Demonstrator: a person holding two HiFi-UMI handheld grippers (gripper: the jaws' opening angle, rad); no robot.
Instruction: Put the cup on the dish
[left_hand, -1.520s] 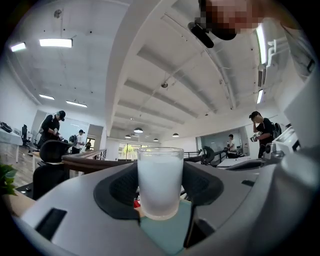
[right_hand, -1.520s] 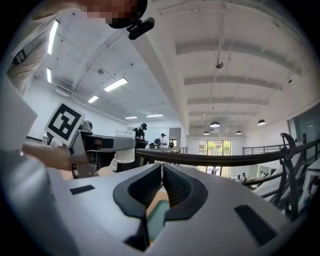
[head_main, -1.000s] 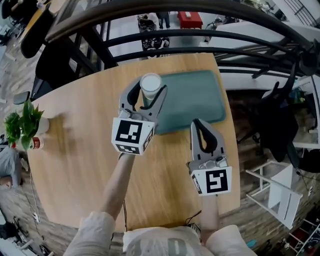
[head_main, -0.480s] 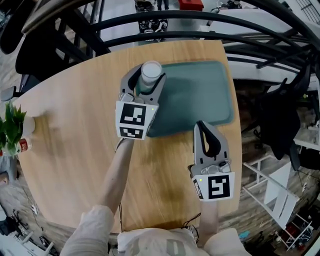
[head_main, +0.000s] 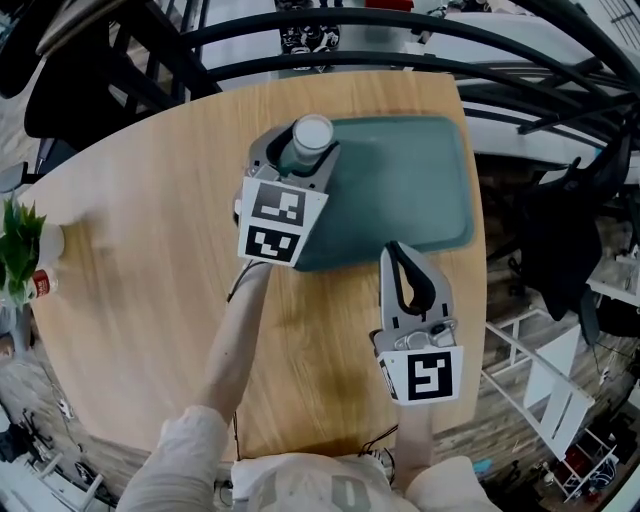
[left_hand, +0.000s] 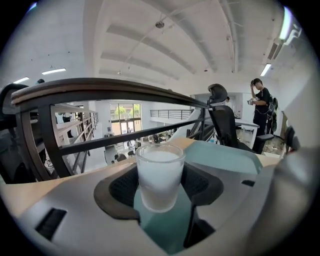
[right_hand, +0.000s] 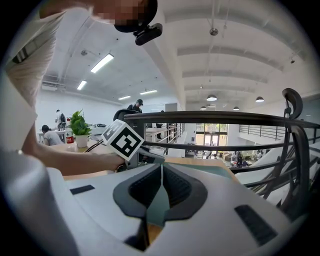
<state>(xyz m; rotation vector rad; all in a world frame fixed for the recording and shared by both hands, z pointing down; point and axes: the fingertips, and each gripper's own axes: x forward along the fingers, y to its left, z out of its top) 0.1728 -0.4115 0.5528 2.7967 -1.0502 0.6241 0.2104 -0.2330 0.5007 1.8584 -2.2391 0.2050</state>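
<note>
Head view: left claw (head_main: 298, 152), upper centre, clamped on a frosted cup (head_main: 312, 133) at the left end of the teal dish (head_main: 410, 180); cannot tell whether the cup's base touches it. Right claw (head_main: 398, 256), lower right over the wooden table (head_main: 150, 250), tips at the dish's lower edge. Potted plant (head_main: 18, 250) at far left. Left gripper view: cup (left_hand: 160, 175) upright between the dark pads, gripped on both sides, teal dish beneath. Right gripper view: jaws together, nothing between them.
</note>
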